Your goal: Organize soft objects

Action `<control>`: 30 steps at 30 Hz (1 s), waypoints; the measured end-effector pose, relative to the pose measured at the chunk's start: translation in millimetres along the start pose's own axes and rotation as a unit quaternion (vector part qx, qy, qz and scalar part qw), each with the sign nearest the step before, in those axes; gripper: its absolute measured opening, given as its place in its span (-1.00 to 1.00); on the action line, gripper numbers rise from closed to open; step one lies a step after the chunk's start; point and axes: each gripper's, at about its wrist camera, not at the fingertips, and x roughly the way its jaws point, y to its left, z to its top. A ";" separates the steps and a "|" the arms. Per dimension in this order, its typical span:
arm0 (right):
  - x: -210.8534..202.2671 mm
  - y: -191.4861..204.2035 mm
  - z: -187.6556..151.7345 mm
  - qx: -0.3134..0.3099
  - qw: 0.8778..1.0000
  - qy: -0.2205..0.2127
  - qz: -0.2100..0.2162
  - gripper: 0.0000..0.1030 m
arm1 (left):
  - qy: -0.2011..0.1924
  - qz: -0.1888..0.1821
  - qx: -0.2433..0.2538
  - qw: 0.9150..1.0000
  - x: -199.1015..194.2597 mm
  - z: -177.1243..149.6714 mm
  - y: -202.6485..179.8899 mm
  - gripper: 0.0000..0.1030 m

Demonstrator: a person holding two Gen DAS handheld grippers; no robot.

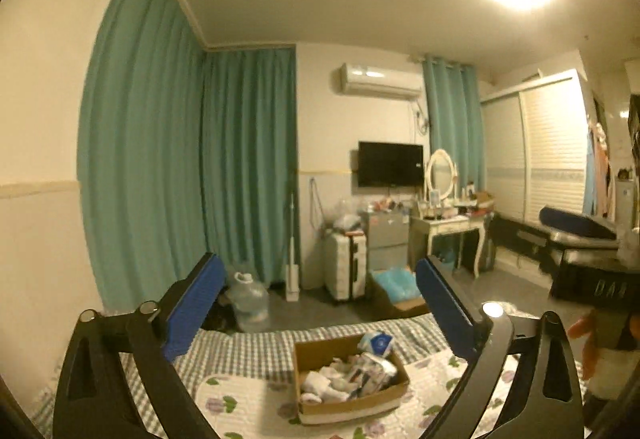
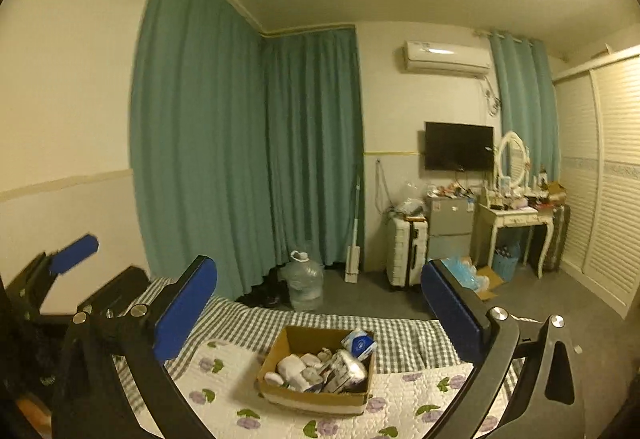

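Observation:
A brown cardboard box (image 1: 344, 403) sits on the bed, also in the right wrist view (image 2: 280, 351). It holds several rolled white socks (image 1: 324, 383) (image 2: 294, 367) and soft packs, with a blue-and-white tissue pack (image 1: 378, 343) (image 2: 360, 345) at its far corner. My left gripper (image 1: 320, 303) is open and empty, raised above and in front of the box. My right gripper (image 2: 318, 303) is open and empty, likewise above the box. The left gripper's blue pad (image 2: 74, 255) shows at the far left of the right wrist view.
The bed has a floral quilt (image 2: 224, 387) over a checked sheet (image 2: 248, 323). Beyond the bed's foot stand a water jug (image 2: 302, 283), a white suitcase (image 2: 406, 251), a small fridge (image 2: 450, 227), a dressing table (image 2: 516, 219) and teal curtains (image 2: 248, 159).

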 end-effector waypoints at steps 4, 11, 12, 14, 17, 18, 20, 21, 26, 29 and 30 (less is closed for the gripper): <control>0.3 1.3 -50.8 -0.008 1.000 -0.018 0.004 1.00 | 0.004 0.034 -0.006 0.999 1.0 -37.9 2.0 0.94; 45.6 -32.8 -148.3 0.017 1.000 0.017 -0.008 1.00 | 0.059 0.082 -0.017 0.995 34.6 -125.1 11.6 0.94; 50.0 -35.5 -158.4 0.014 1.000 0.024 -0.012 1.00 | 0.065 0.084 -0.018 0.994 39.0 -134.9 11.4 0.94; 63.5 -40.5 -177.9 0.016 0.998 0.053 -0.007 1.00 | 0.075 0.083 -0.019 0.994 43.9 -151.5 9.3 0.94; 77.2 -40.2 -192.0 0.013 0.997 0.081 -0.007 1.00 | 0.087 0.089 -0.015 0.992 47.2 -168.9 0.6 0.94; 80.1 -38.7 -194.3 0.011 0.996 0.085 -0.005 1.00 | 0.094 0.088 -0.013 0.992 48.9 -171.8 -1.6 0.94; 80.9 -37.0 -196.6 0.008 0.996 0.086 -0.007 1.00 | 0.100 0.087 -0.010 0.991 48.6 -177.1 -3.5 0.94; 80.9 -35.7 -197.6 0.006 0.996 0.085 -0.005 1.00 | 0.099 0.086 -0.009 0.991 46.5 -177.2 -3.6 0.94; 82.6 -34.9 -198.6 0.013 0.996 0.093 -0.003 1.00 | 0.107 0.081 -0.016 0.991 45.6 -175.8 2.4 0.94; 84.1 -35.4 -199.8 0.021 0.995 0.096 -0.002 1.00 | 0.109 0.080 -0.026 0.990 44.0 -178.3 8.8 0.94; 83.8 -35.1 -199.7 0.024 0.995 0.096 -0.002 1.00 | 0.110 0.080 -0.027 0.990 43.0 -178.6 9.6 0.94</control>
